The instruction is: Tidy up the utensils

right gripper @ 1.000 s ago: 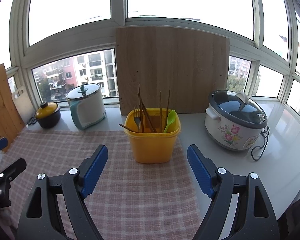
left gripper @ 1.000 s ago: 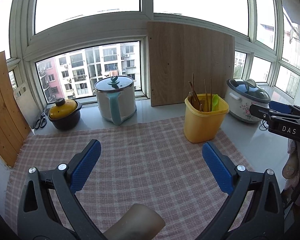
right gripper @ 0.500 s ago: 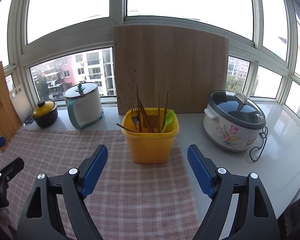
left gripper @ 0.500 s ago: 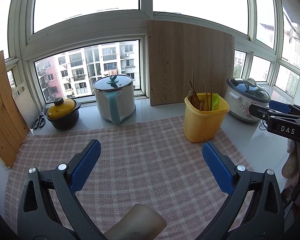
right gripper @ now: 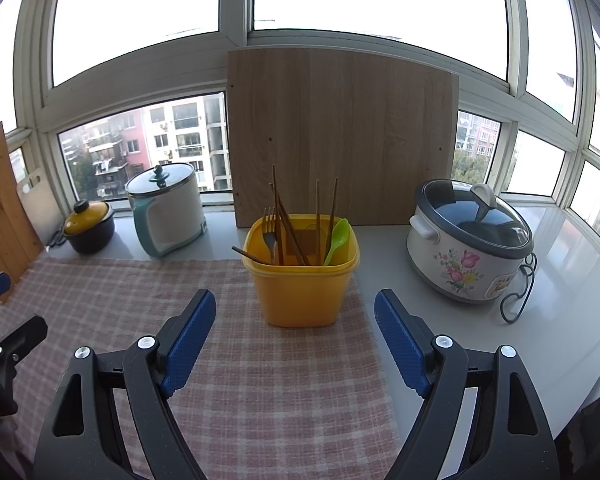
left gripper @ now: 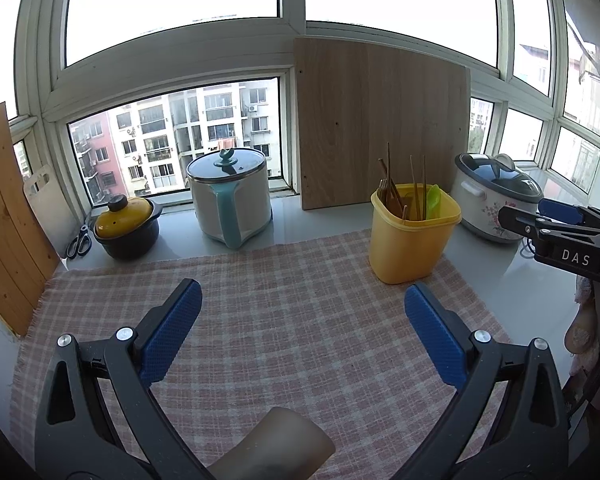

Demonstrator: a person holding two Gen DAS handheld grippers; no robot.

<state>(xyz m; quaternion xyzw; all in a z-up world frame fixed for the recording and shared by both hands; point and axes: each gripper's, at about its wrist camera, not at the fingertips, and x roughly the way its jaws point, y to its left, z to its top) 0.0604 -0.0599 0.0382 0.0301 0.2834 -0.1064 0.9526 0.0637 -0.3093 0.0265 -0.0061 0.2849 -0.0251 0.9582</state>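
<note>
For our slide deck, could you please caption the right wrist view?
Open right tool faces a yellow bin of chopsticks, fork and green spoon on a checked cloth.

White counter [right gripper: 572, 264] ran along the window, a pink checked cloth [right gripper: 260, 364] spread over most of it. Yellow tub [right gripper: 304, 284] stood on the cloth's far right corner. Bare counter carried the flowered cooker [right gripper: 466, 258], white pot [left gripper: 230, 196], small yellow-lidded pot [left gripper: 126, 228], scissors [left gripper: 80, 240], leaning board [right gripper: 340, 136].
</note>
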